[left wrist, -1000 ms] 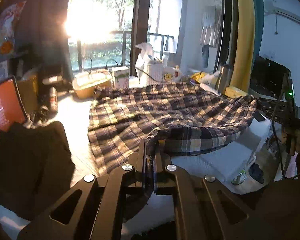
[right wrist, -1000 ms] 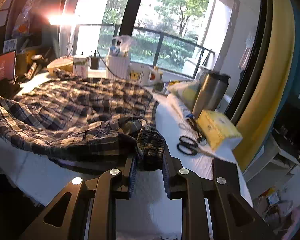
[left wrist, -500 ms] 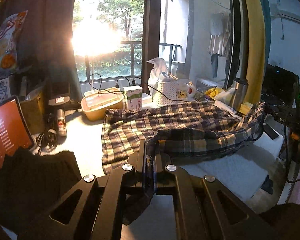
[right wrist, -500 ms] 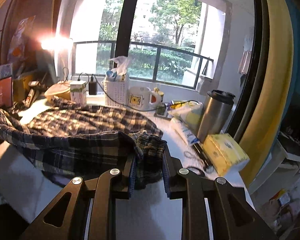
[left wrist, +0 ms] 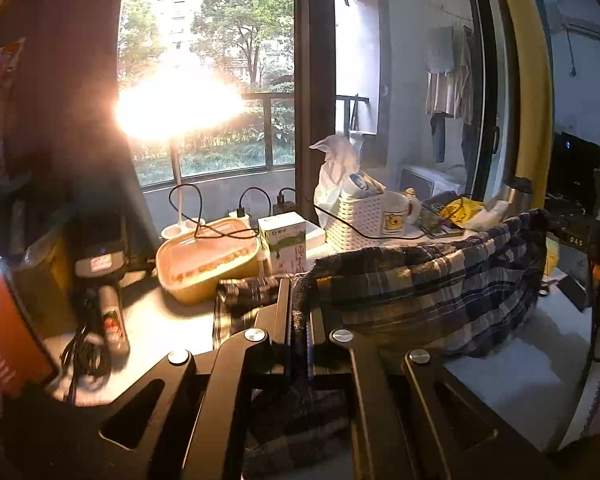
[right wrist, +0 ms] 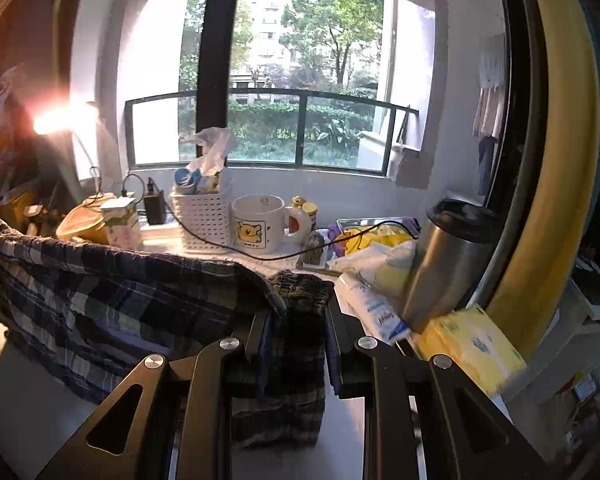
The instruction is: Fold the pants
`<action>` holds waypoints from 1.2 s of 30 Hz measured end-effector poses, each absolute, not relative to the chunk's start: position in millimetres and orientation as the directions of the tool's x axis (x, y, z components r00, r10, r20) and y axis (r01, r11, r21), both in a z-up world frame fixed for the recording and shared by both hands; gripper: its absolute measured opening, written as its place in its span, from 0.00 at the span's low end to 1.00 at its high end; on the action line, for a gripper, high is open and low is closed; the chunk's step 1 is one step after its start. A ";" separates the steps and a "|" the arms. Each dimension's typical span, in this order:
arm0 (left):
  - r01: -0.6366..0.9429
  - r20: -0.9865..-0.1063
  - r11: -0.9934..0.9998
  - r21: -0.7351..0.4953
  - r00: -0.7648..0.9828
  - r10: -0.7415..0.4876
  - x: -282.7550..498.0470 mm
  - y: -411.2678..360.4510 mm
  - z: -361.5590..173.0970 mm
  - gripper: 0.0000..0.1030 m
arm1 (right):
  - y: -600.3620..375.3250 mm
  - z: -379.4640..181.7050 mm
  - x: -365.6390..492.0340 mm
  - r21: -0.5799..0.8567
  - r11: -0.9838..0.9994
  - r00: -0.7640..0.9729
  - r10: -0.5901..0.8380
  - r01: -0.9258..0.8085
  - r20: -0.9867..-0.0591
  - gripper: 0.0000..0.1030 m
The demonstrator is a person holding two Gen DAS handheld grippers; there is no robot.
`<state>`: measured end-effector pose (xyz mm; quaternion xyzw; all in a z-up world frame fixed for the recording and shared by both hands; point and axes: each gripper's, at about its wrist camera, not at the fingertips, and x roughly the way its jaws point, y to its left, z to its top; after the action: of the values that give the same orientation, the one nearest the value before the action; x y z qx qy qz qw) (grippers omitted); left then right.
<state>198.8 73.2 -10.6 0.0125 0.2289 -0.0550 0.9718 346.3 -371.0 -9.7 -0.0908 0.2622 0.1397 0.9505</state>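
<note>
From the left wrist, the left claw (left wrist: 299, 322) is clamped on a thin edge of the plaid pants (left wrist: 424, 280), the dark fabric pinched flat between its two fingers and hanging down behind them. The rest of the pants stretches off to the claw's right as a raised, sagging band above the white table (left wrist: 512, 376). Just ahead and left of the claw sits a tan food container (left wrist: 204, 260), with a small carton (left wrist: 283, 246) beside it and a white basket (left wrist: 358, 216) farther ahead. From the right wrist, the right claw (right wrist: 296, 334) grips a thicker bunched fold of the pants (right wrist: 112, 300), which spreads away to its left. Ahead stands a bear mug (right wrist: 258, 222); to the right, a steel tumbler (right wrist: 444, 264) and a yellow tissue pack (right wrist: 474, 346) lie close by.
</note>
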 end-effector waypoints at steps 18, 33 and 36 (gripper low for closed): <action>0.108 -0.588 0.994 -0.003 0.804 -0.089 353.0 98.9 -70.9 0.08 | -333.9 -67.1 490.4 -0.051 0.958 0.756 0.189 -0.281 -0.626 0.22; 0.000 -0.607 0.999 -0.041 0.795 -0.025 320.8 133.0 -70.1 0.60 | -328.5 -80.9 518.4 -0.076 0.969 0.742 0.129 -0.236 -0.658 0.93; -0.025 -0.650 0.998 -0.065 0.760 -0.023 300.8 138.0 -82.3 0.61 | -331.2 -66.5 503.1 -0.081 0.967 0.764 0.138 -0.242 -0.630 0.93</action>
<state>300.8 138.0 -82.3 -0.0348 0.3466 0.0005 0.9374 503.1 -331.2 -66.5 -0.0788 0.3282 0.1016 0.9358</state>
